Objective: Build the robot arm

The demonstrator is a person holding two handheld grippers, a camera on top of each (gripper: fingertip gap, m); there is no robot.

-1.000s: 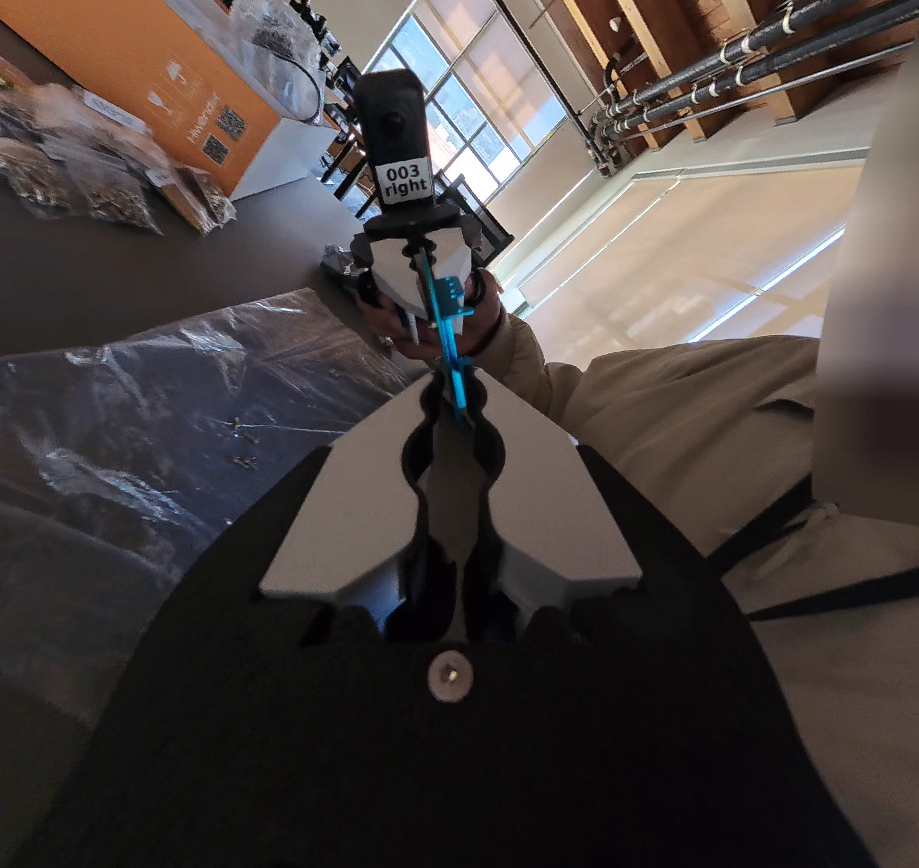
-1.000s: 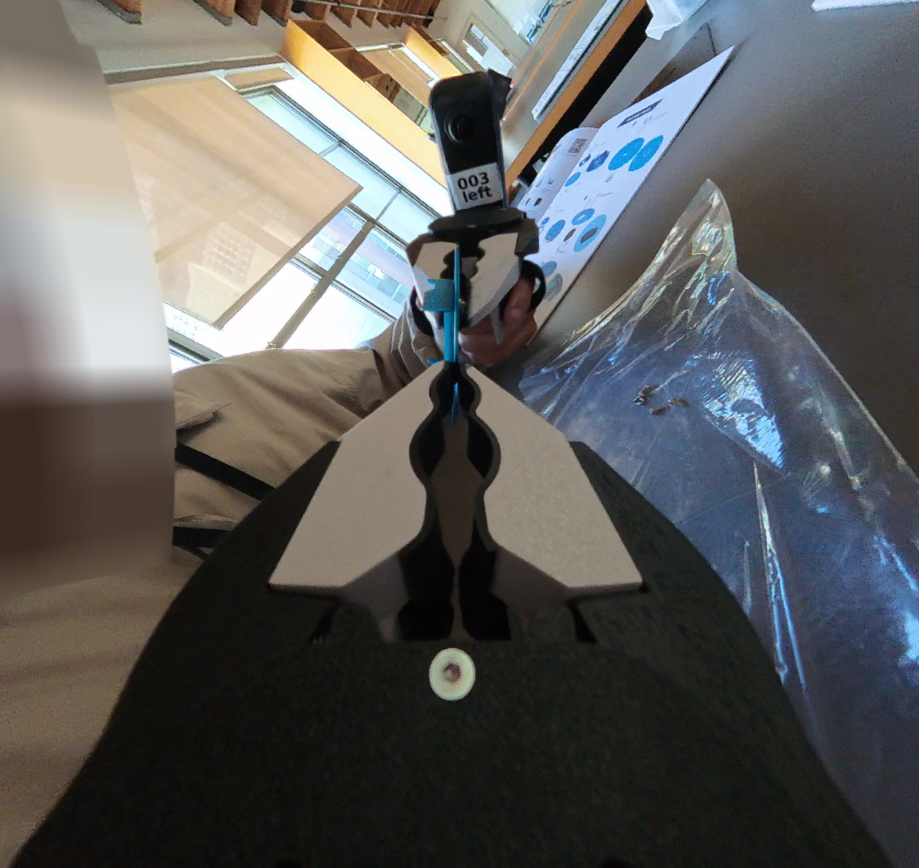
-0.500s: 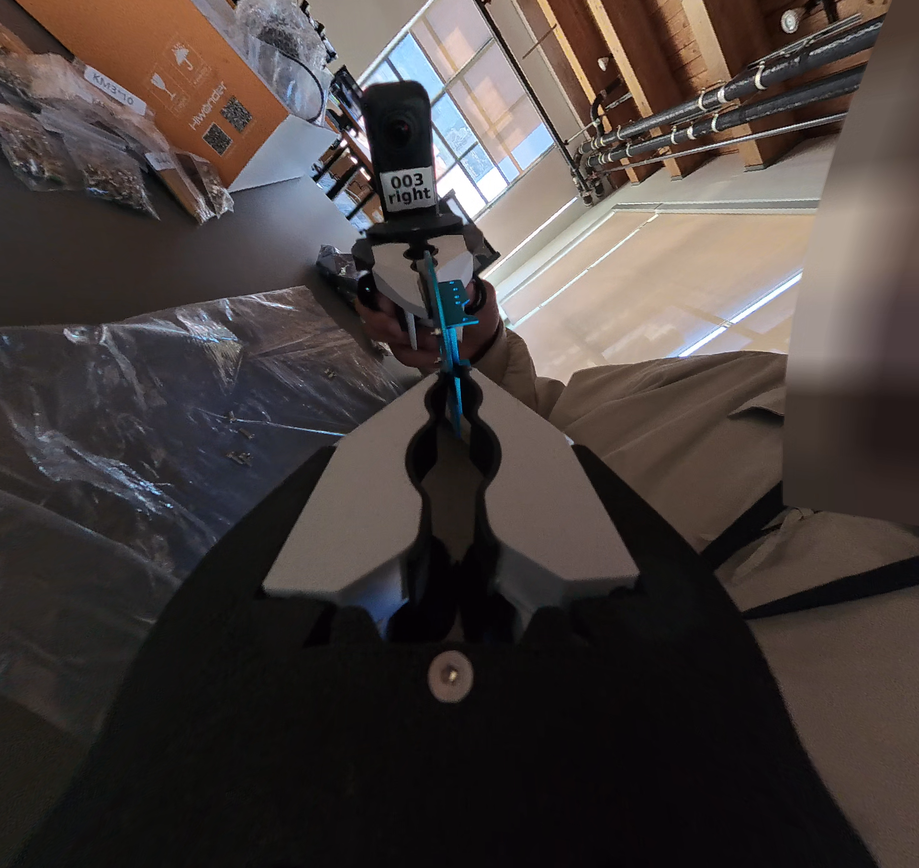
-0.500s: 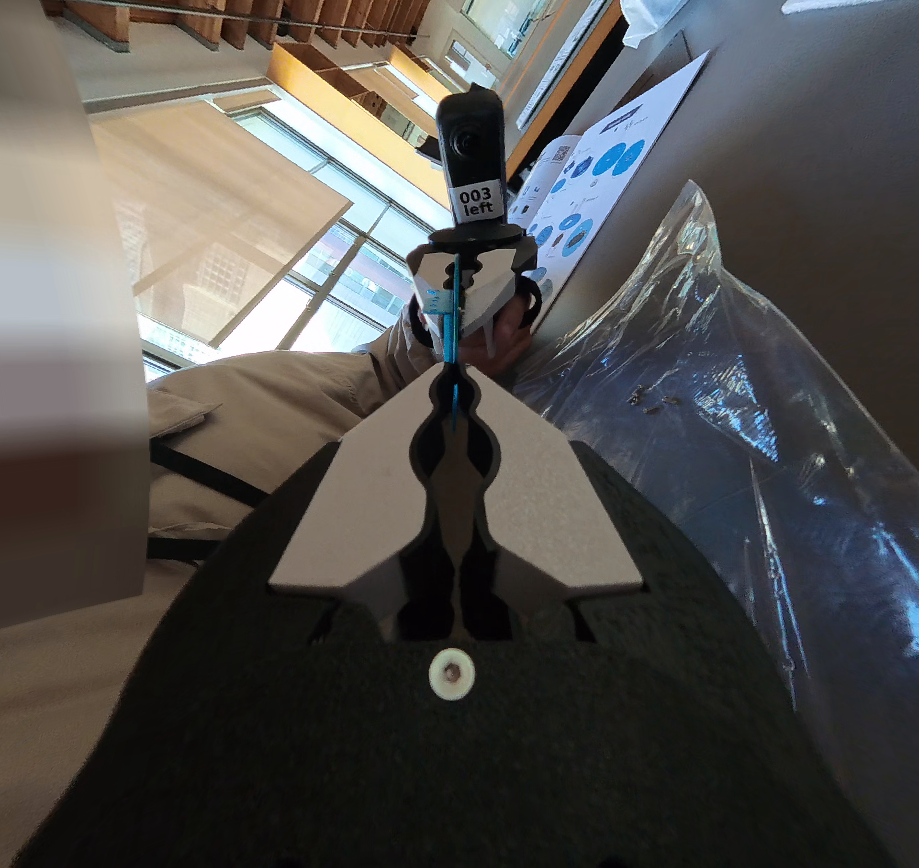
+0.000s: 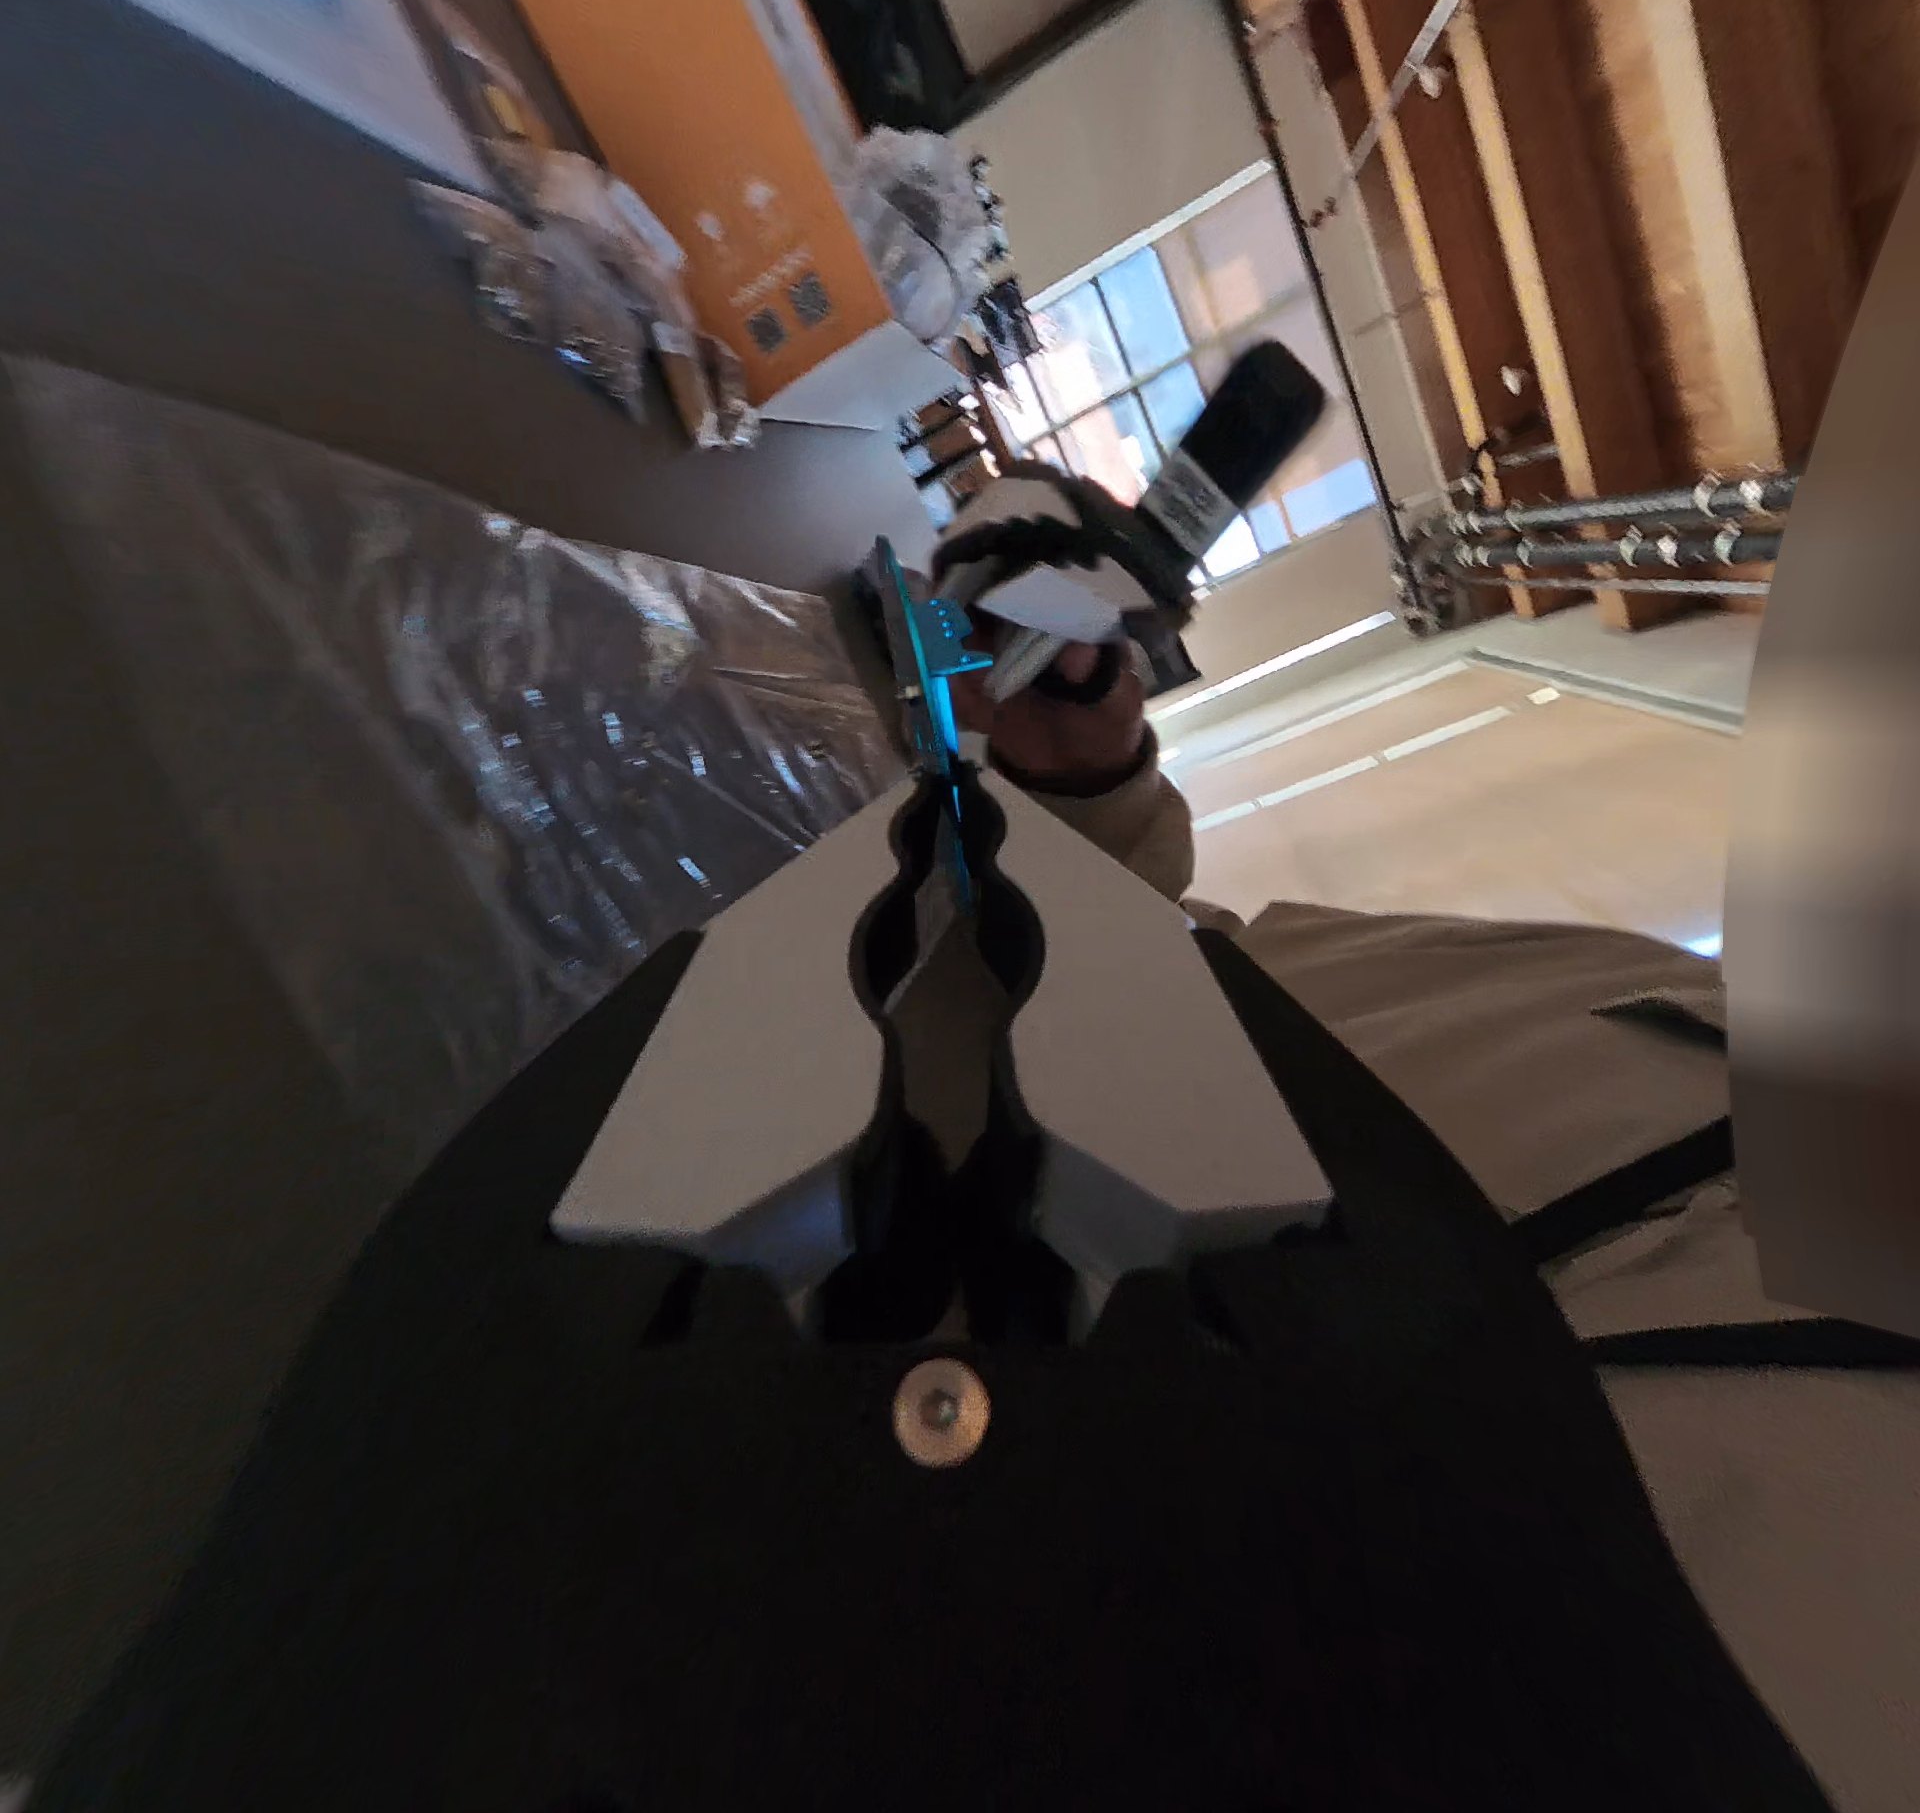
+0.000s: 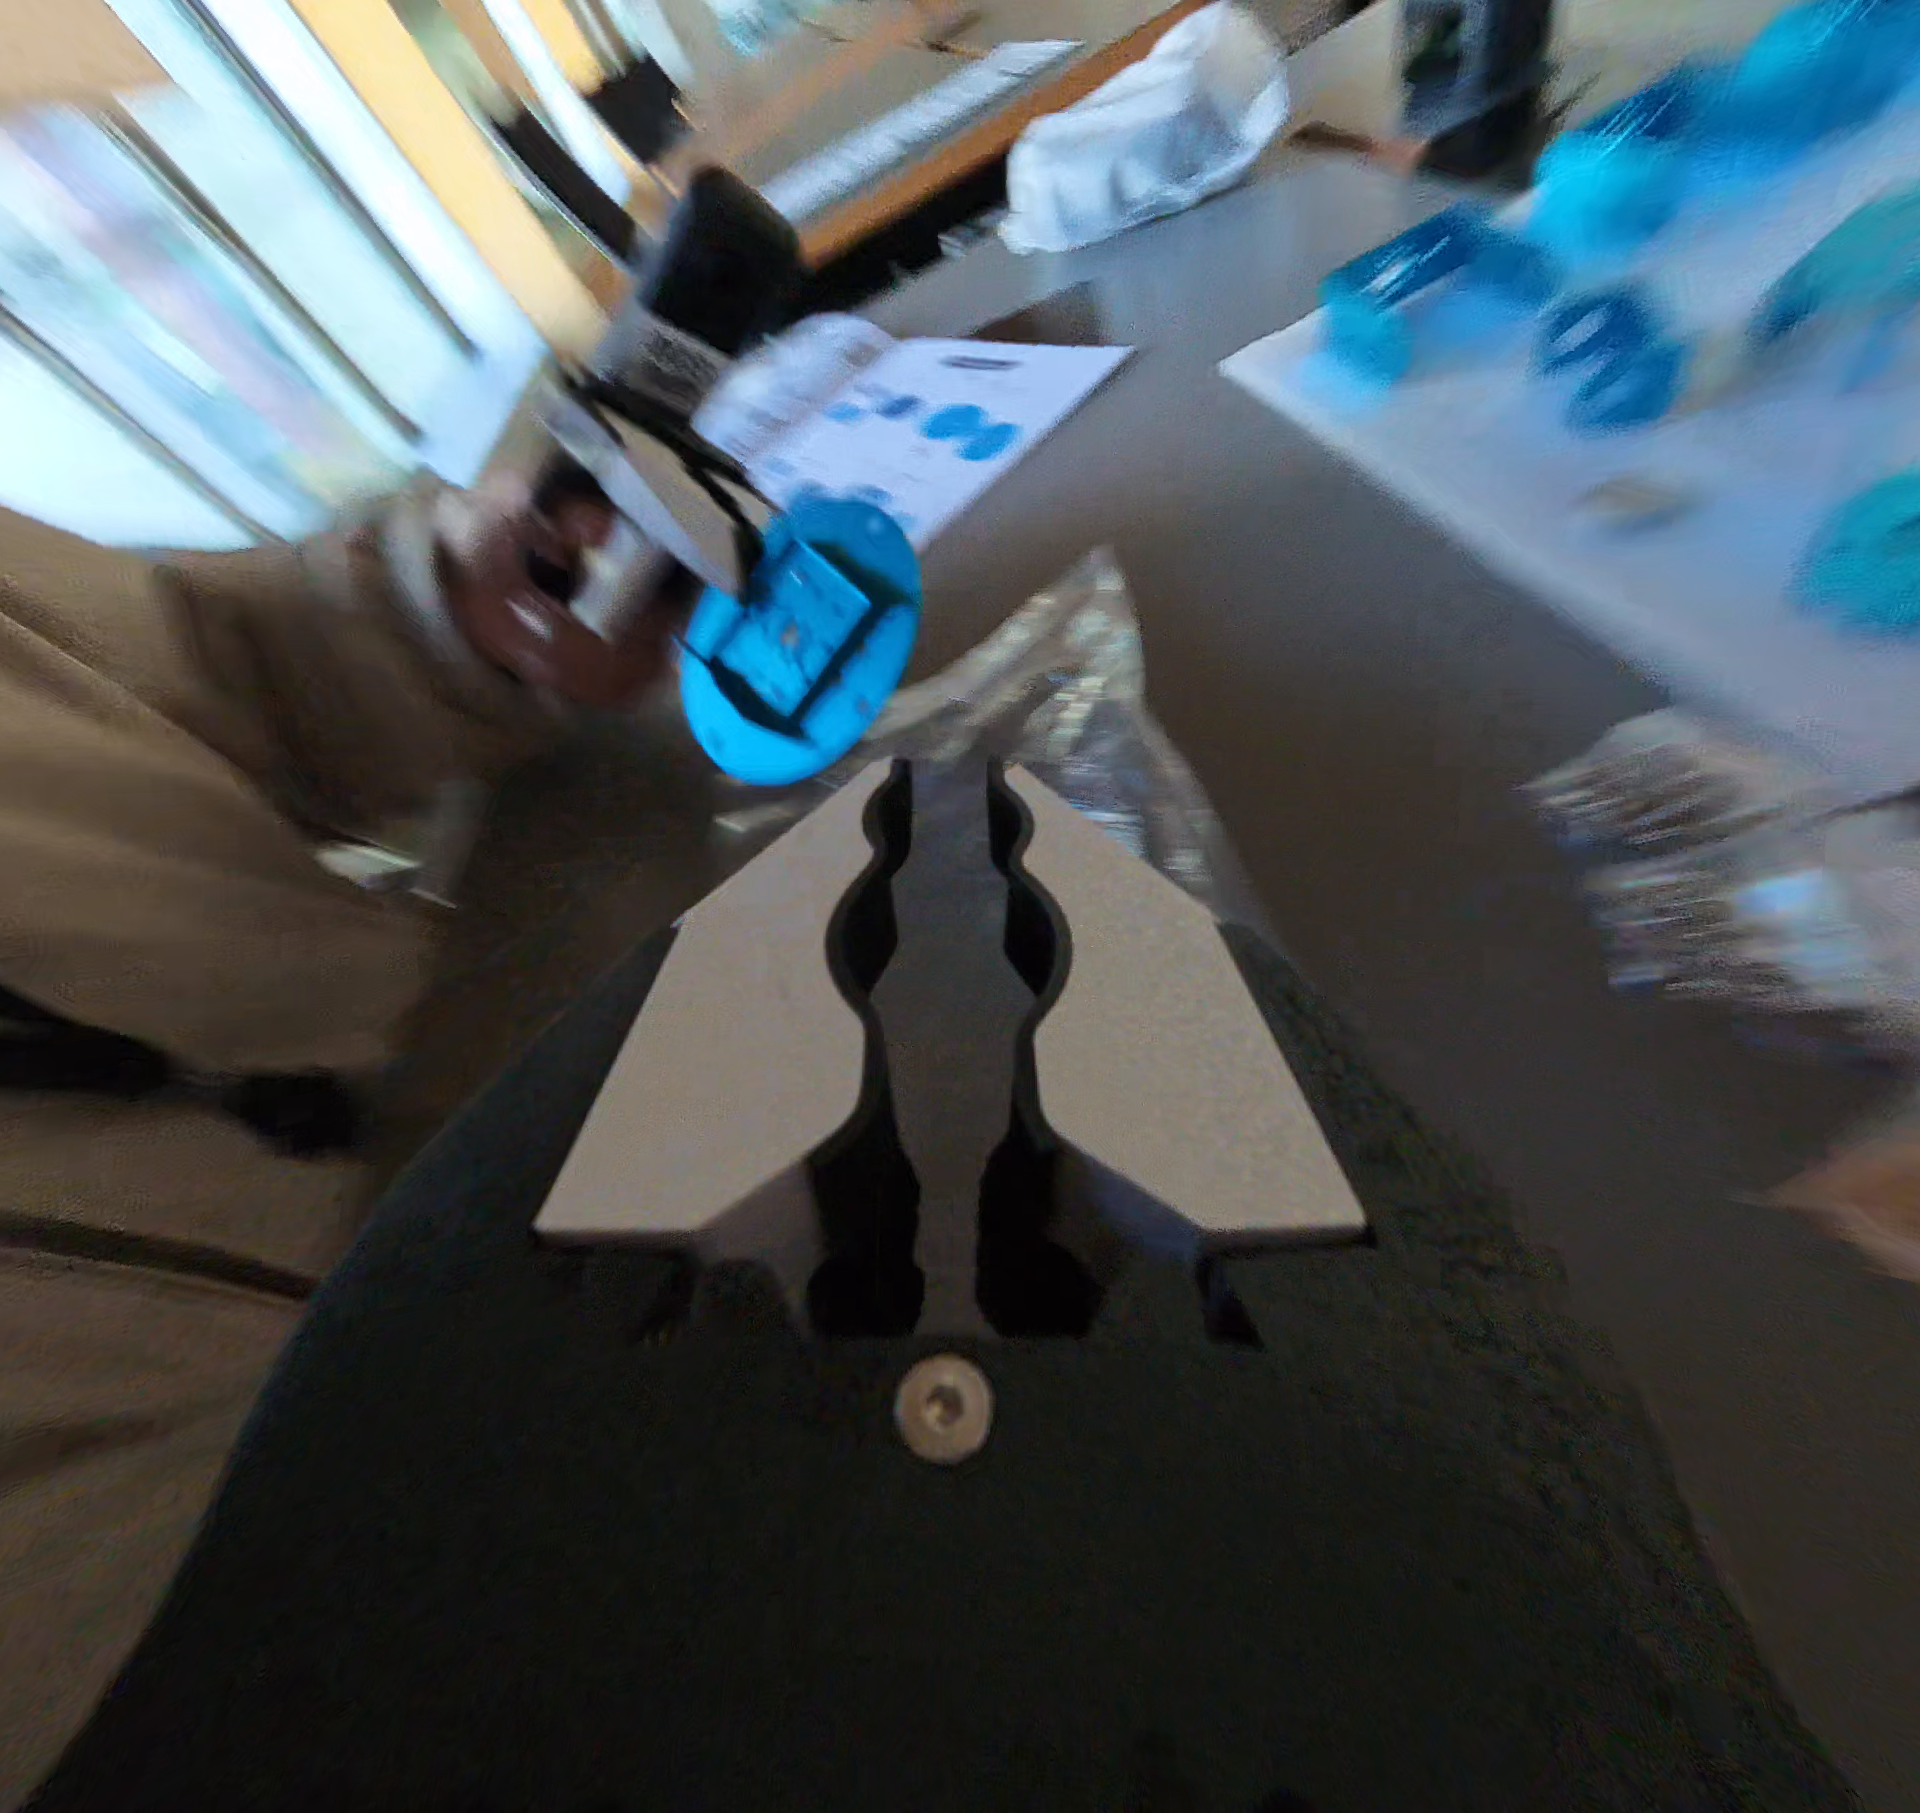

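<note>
While gripping the blue disc by its edge, above the clear plastic bag on the bench: clamped tight at left tongs; slightly parted and empty at right tongs, just short of the disc.

Daylight comes thru the tall paned windows, bright vs dim interior. Both views motion-blurred; right wrist view worst, w/ the blue-printed white paper sheet smeared. Crinkled clear plastic bag shows small glare specks. Wide-angle bending at edges. Black foreground underexposed, probably backlit.
</note>
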